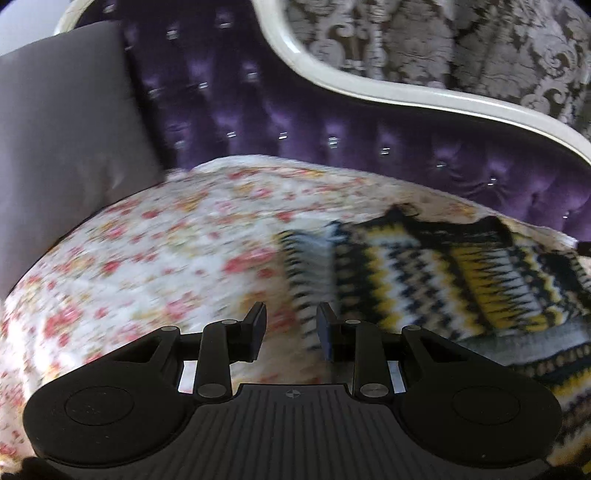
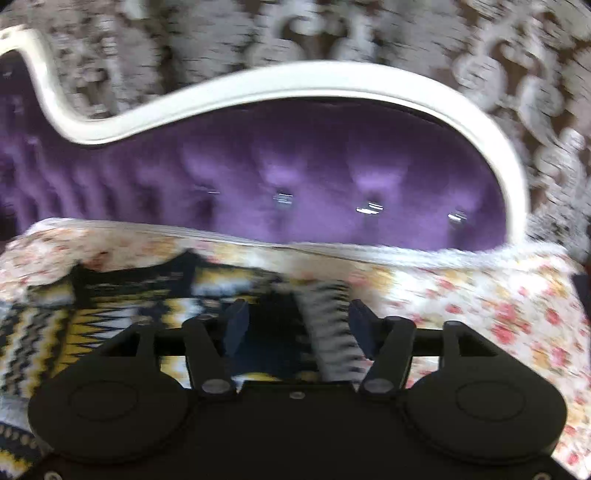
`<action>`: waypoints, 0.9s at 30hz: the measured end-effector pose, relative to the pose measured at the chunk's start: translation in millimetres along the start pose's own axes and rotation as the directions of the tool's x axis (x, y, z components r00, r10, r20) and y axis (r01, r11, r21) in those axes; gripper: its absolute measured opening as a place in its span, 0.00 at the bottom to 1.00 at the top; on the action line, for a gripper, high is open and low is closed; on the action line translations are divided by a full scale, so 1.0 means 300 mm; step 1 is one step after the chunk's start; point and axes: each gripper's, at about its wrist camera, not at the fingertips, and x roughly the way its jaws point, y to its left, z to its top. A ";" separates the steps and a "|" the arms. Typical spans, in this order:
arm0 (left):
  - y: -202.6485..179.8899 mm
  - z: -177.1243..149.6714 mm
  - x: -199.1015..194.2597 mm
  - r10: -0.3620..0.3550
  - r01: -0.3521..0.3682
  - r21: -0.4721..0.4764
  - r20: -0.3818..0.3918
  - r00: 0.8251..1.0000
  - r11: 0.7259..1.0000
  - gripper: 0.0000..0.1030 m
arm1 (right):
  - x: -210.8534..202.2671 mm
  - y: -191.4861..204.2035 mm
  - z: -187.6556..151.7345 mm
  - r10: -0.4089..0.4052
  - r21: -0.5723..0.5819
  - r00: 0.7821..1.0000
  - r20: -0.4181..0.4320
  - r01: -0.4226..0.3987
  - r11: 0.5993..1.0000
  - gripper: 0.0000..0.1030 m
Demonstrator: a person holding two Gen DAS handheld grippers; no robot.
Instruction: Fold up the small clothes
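Left wrist: left gripper (image 1: pixel 291 325) open, empty, over the floral bedspread (image 1: pixel 147 251); yellow-black-white zigzag knit garment (image 1: pixel 436 273) lies just right of it. Risk: pinching bedspread with the knit edge.

Right wrist: right gripper (image 2: pixel 295 325) open above the garment's striped edge (image 2: pixel 328 325); contact unclear, blur. Loose knit may slip.

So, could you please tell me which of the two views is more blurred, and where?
Right wrist view: heavy motion smear across the wallpaper, the patterned knit garment and the headboard buttons. Left wrist view: milder blur, mostly on the floral bedspread; the headboard stays fairly crisp. Both show fisheye bending.
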 end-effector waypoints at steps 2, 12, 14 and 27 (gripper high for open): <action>-0.057 0.024 0.020 -0.008 0.008 0.008 0.002 1.000 1.000 0.28 | 0.028 0.052 -0.010 0.037 -0.035 0.999 0.000 -0.037 0.999 0.78; -0.207 -0.030 0.075 0.057 -0.052 0.122 -0.031 0.998 0.991 0.28 | 0.183 0.076 -0.140 0.020 -0.100 0.999 -0.028 -0.023 0.995 0.86; -0.177 -0.061 0.063 0.094 -0.090 0.118 -0.031 0.995 0.989 0.28 | 0.176 0.050 -0.145 0.039 -0.054 0.999 -0.020 -0.040 0.998 0.86; -0.034 -0.222 0.015 0.176 -0.174 0.038 -0.071 0.982 0.984 0.28 | 0.177 0.057 -0.165 0.048 -0.061 0.999 0.004 -0.047 0.997 0.89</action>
